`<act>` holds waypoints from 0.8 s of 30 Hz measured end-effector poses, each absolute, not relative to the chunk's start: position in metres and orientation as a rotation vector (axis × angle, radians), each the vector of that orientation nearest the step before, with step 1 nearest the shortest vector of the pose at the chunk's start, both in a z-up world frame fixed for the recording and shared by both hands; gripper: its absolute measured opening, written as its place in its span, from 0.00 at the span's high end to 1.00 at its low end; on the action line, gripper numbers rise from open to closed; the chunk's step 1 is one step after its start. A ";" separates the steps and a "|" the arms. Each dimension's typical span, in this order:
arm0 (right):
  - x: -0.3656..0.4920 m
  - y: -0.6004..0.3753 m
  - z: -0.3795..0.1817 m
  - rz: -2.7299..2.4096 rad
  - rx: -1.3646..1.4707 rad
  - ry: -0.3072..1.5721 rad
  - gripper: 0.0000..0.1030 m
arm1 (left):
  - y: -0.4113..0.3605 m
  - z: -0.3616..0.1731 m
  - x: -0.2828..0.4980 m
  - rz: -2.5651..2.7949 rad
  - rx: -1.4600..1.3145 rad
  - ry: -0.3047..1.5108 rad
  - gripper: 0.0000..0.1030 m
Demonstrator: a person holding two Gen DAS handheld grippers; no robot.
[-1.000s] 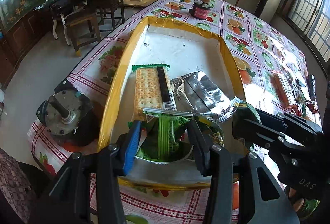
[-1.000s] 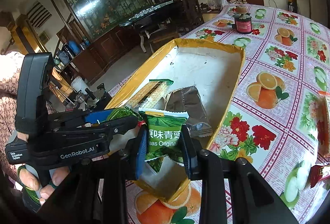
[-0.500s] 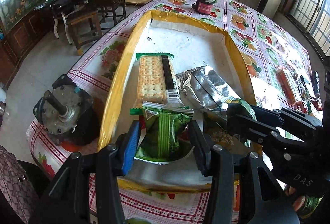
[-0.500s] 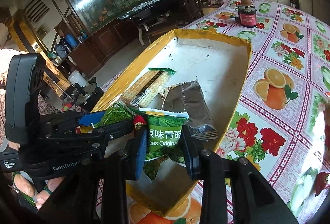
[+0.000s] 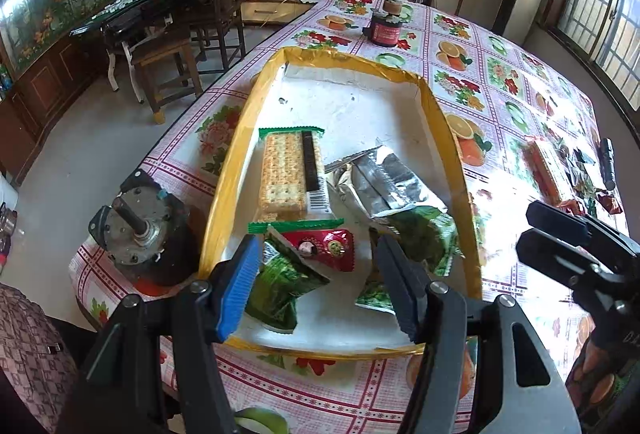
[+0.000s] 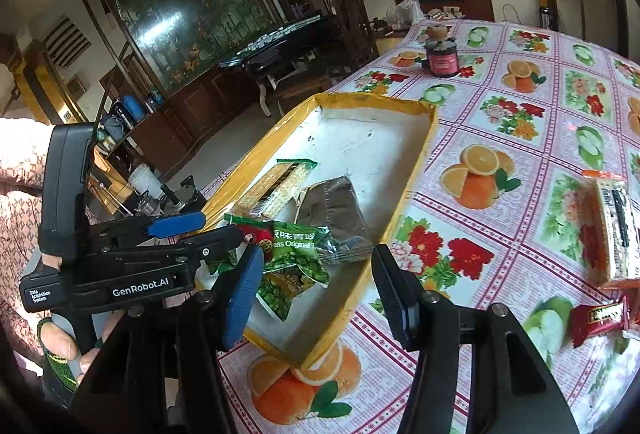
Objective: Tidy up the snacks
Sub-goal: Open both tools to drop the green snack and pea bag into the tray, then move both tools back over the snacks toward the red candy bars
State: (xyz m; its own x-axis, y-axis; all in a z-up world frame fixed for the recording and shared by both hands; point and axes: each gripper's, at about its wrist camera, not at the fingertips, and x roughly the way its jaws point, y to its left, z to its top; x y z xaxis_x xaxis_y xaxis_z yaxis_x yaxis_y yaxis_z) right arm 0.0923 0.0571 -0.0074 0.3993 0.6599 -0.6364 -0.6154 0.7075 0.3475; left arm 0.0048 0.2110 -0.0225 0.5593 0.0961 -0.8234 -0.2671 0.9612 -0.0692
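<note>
A yellow-rimmed white box [image 5: 448,122] [image 6: 416,170] holds a cracker pack [image 5: 290,174], a silver bag [image 5: 388,182], a small red packet [image 5: 324,246] and green pea packets [image 5: 280,286] [image 5: 424,234] [image 6: 298,254]. My left gripper [image 5: 316,282] is open and empty over the box's near end, above a green packet. My right gripper [image 6: 316,290] is open and empty above the box's near right rim. Loose snacks lie on the table to the right: a cracker pack [image 6: 612,230] [image 5: 548,170] and a red packet [image 6: 596,318].
A grey motor [image 5: 140,230] stands on the table left of the box. A dark red jar [image 5: 386,28] [image 6: 440,58] stands beyond the box. Wooden chairs [image 5: 176,58] and a dark table stand off the table's left edge.
Both grippers have opened and let go of their green pea packets, which now lie in the box's near end. Both grippers have pulled back and up.
</note>
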 end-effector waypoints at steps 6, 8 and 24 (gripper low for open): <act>0.089 0.004 -0.012 0.701 0.120 0.827 0.45 | 0.186 -0.018 0.011 0.159 -0.193 0.960 0.40; 0.087 -0.020 -0.017 0.655 0.146 0.831 0.45 | 0.175 -0.018 0.013 0.127 -0.199 0.963 0.40; 0.066 -0.163 -0.035 0.350 0.304 0.819 0.42 | 0.055 -0.010 0.036 -0.122 -0.066 0.980 0.32</act>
State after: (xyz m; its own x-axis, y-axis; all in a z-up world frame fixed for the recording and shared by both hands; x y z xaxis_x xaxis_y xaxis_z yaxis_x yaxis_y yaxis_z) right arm 0.0662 -0.1635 -0.0355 0.6315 0.4160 -0.6543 -0.1847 0.9003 0.3941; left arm 0.0362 0.0547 -0.0099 0.5513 -0.1326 -0.8237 0.0728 0.9912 -0.1108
